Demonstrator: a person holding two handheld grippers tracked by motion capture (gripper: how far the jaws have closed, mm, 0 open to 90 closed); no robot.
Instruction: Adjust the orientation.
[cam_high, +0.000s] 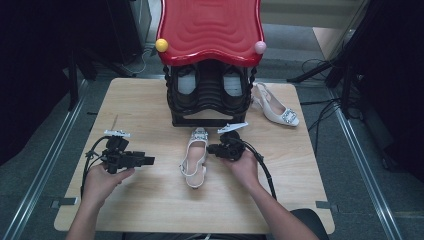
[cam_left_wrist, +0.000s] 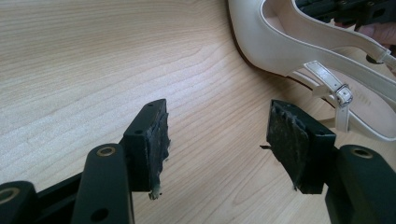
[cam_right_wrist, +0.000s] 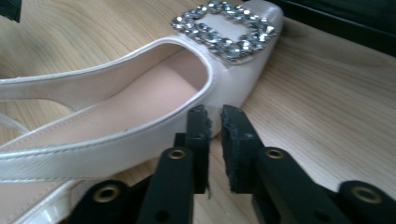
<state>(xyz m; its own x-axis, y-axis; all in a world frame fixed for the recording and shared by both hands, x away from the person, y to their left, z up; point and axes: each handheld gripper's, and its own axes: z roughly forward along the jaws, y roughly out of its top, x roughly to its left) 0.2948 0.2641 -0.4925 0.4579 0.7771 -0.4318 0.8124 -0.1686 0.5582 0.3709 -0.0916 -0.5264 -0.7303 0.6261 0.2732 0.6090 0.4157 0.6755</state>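
A white slingback shoe (cam_high: 195, 160) with a rhinestone buckle (cam_right_wrist: 224, 28) lies in the middle of the wooden table (cam_high: 150, 210), toe toward the rack. My right gripper (cam_high: 210, 148) is just right of its toe. In the right gripper view the shoe (cam_right_wrist: 140, 93) is close ahead, and the right gripper (cam_right_wrist: 215, 140) stands open by a narrow gap with nothing in it, beside the shoe's side wall. My left gripper (cam_high: 150, 161) hovers left of the shoe, pointing toward it. It (cam_left_wrist: 219, 140) is wide open and empty, with the shoe's heel strap (cam_left_wrist: 327, 77) ahead.
A black shoe rack (cam_high: 210, 95) with a red wavy top (cam_high: 210, 27) stands at the table's far edge and holds dark shoes. A second white shoe (cam_high: 277, 107) lies to its right. Bare wood stretches along the table's left and front.
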